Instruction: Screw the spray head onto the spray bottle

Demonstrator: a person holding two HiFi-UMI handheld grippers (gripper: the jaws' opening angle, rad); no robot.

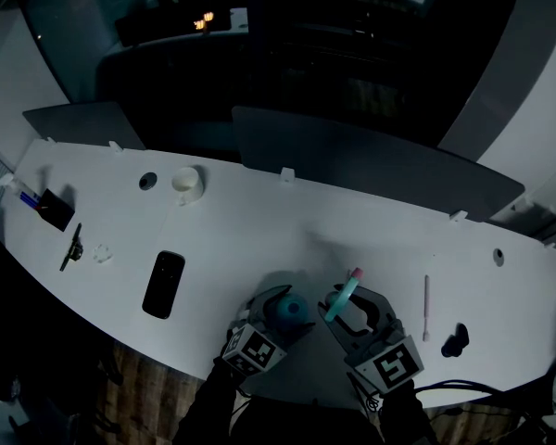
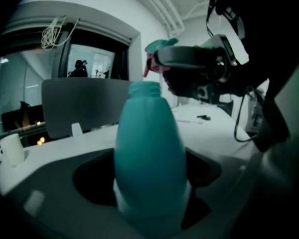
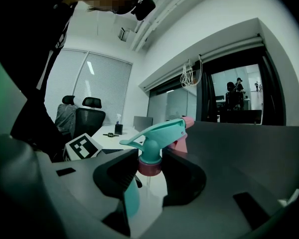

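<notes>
- The left tongs (image 1: 285, 310) are clamped round the spray bottle (image 2: 149, 153), low on its body, and the neck is open.
- The right tongs (image 1: 352, 300) grip the spray head (image 3: 157, 136) at its pink collar. It is just beside and above the bottle's neck, not on it.
- Risk: a tilted collar could cross-thread. Held so low, the bottle may twist in its grip.

cup (image 1: 187, 184): white, upright | phone (image 1: 164, 284): black, flat on table (image 1: 259, 221) | thin stick (image 1: 426, 306): lying well right of the phone
</notes>
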